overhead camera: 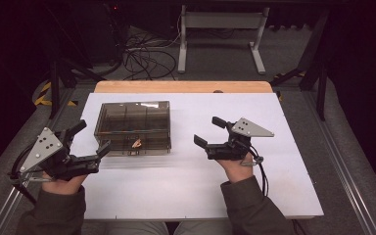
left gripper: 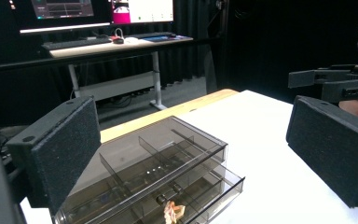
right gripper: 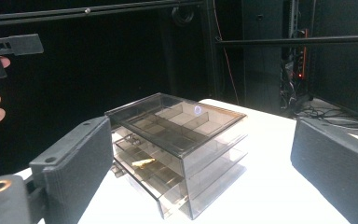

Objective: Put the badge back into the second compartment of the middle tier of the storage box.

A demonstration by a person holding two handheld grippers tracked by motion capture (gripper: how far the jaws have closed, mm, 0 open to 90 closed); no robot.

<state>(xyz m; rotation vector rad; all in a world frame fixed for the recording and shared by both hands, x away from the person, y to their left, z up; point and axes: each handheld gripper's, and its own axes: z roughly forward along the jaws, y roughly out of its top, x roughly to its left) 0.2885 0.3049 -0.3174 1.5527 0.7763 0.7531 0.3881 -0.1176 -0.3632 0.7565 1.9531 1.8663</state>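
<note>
With jaws spread wide and nothing between them, the left gripper (overhead camera: pixel 92 138) and right gripper (overhead camera: pixel 209 131) hover over the white table (overhead camera: pixel 186 186), the smoky clear drawer box (overhead camera: pixel 133 127) just ahead of the left and between the two, a small orange piece (overhead camera: pixel 137 143) in its slightly open drawer.

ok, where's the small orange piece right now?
The small orange piece lies in the lowest, slightly pulled-out drawer at the near front of the smoky drawer box, on the table's left half, between the left gripper and right gripper.
</note>
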